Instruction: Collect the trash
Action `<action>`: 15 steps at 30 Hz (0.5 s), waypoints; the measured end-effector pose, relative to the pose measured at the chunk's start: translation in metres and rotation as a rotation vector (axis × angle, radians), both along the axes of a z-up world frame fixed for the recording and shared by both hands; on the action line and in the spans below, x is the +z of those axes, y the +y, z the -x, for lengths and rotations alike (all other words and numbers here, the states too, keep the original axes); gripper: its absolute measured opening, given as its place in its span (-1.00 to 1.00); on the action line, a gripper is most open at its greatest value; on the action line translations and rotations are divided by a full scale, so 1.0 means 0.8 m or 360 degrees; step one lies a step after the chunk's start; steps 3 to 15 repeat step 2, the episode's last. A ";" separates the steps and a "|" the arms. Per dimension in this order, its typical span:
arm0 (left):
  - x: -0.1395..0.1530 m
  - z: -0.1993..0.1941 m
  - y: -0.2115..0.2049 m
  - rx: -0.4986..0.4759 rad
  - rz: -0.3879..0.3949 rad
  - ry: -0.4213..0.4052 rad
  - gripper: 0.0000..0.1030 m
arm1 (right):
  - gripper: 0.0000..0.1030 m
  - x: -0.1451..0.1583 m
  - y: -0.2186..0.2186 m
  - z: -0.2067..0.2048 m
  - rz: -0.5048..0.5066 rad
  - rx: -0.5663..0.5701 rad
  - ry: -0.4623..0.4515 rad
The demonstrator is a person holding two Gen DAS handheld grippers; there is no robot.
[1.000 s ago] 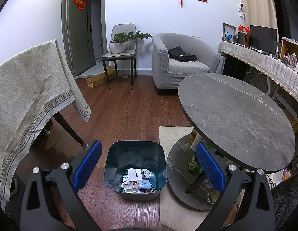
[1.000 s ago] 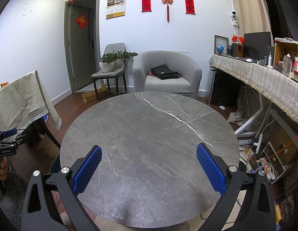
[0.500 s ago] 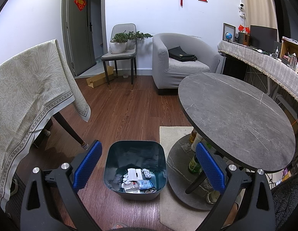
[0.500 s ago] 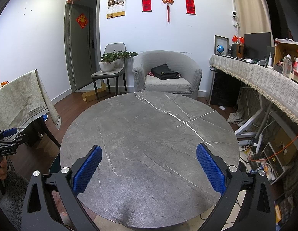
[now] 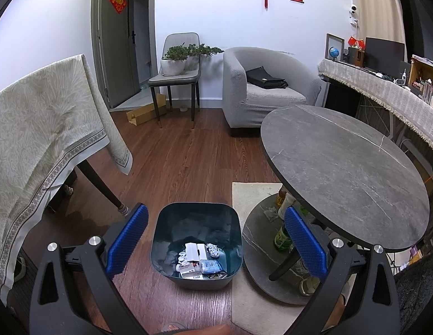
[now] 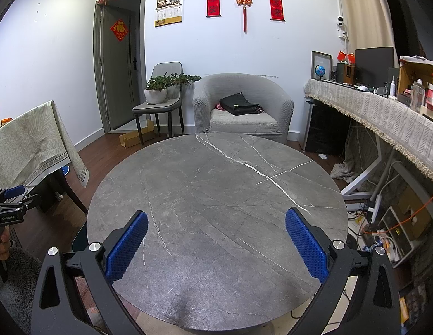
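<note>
Below your left claw (image 5: 215,241), held wide apart and empty exactly as a second ago, the dark teal plastic bin (image 5: 196,217) sits on the wood floor with crumpled papers and wrappers (image 5: 201,261) inside. Your right claw (image 6: 215,244), likewise spread and unmoved, hovers over the round grey marble table (image 6: 216,195).

- Left gripper (image 5: 216,240): jaws wide apart, empty, above bin (image 5: 196,217).
- Bin on wood floor (image 5: 174,167); wrappers (image 5: 201,262) inside.
- Round counter (image 5: 345,167) just right.
</note>
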State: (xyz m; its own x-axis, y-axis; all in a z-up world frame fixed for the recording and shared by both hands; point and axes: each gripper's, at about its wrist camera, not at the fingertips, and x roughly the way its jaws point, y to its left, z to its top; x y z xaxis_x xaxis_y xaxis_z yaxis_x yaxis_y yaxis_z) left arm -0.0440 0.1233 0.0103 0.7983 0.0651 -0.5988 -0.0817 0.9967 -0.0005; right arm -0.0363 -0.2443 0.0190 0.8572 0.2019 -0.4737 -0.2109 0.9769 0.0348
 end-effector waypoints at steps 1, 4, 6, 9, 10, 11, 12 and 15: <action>0.000 0.000 0.000 -0.0001 -0.0001 0.0000 0.93 | 0.93 0.000 0.000 0.000 0.0000 0.0000 0.0000; 0.000 0.000 0.000 -0.0001 -0.0003 0.0000 0.93 | 0.93 0.000 0.000 0.000 0.0000 0.0000 0.0000; 0.000 0.000 0.000 -0.0001 -0.0003 0.0000 0.93 | 0.93 0.000 0.000 0.000 0.0000 0.0000 0.0000; 0.000 0.000 0.000 -0.0001 -0.0003 0.0000 0.93 | 0.93 0.000 0.000 0.000 0.0000 0.0000 0.0000; 0.000 0.000 0.000 -0.0001 -0.0003 0.0000 0.93 | 0.93 0.000 0.000 0.000 0.0000 0.0000 0.0000; 0.000 0.000 0.000 -0.0001 -0.0003 0.0000 0.93 | 0.93 0.000 0.000 0.000 0.0000 0.0000 0.0000; 0.000 0.000 0.000 -0.0001 -0.0003 0.0000 0.93 | 0.93 0.000 0.000 0.000 0.0000 0.0000 0.0000; 0.000 0.000 0.000 -0.0001 -0.0003 0.0000 0.93 | 0.93 0.000 0.000 0.000 0.0000 0.0000 0.0000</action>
